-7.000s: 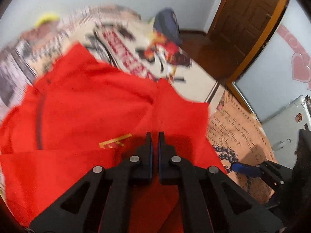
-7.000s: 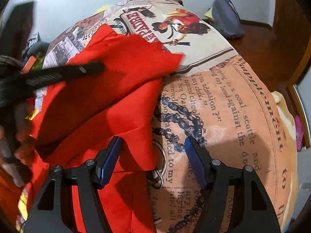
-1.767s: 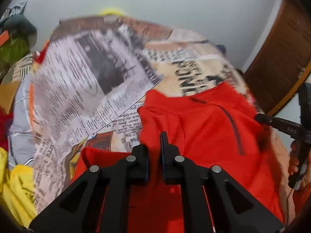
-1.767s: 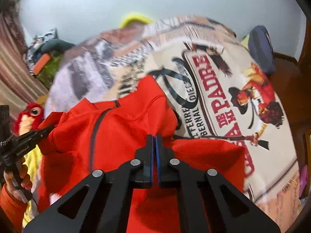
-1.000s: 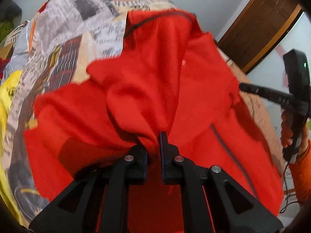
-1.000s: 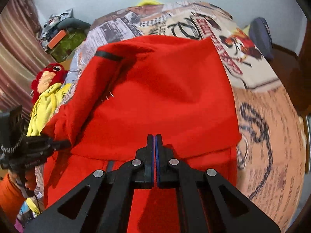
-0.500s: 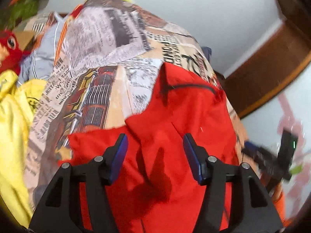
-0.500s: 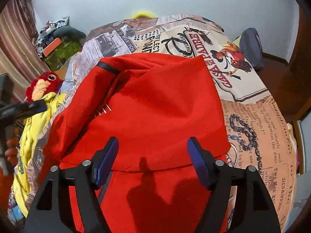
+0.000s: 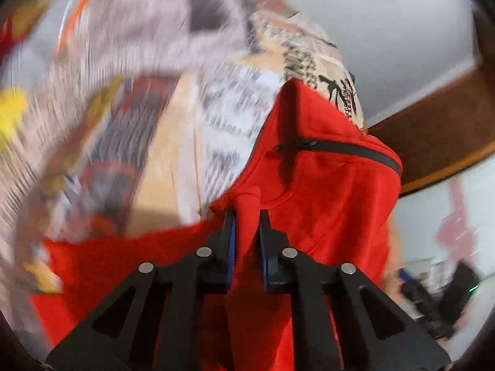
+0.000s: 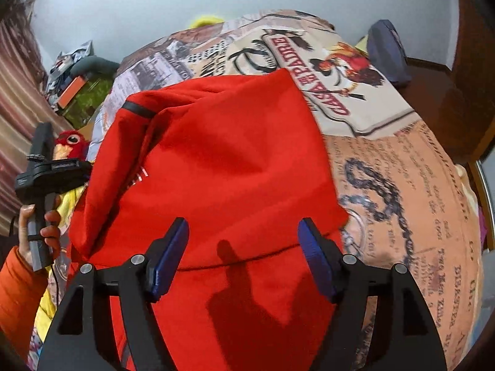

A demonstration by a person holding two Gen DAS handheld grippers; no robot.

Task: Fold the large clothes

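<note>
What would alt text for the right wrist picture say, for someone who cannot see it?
A red garment lies folded over on a bed covered by a newspaper-print bedspread, with the right claw wide open above it. At the left edge, the left hand holds the other tool.

Take the garment (image 10: 229,167) as your landmark: it lies on the bedspread (image 10: 402,191), folded over itself, with its upper layer ending in an edge just ahead of your right gripper (image 10: 243,256), whose jaws stand wide apart above that edge. Your left gripper (image 9: 247,236) sits at the garment's left side, jaws closed on a ridge of its cloth. Your left hand (image 10: 38,222) holds that tool's handle left of the garment. The plush toy (image 10: 69,145) lies left of the garment, off the bedspread. The bag (image 10: 388,54) lies beyond the garment's far right corner, past the bedspread. The zipper (image 9: 337,150) crosses the garment's far end.
</note>
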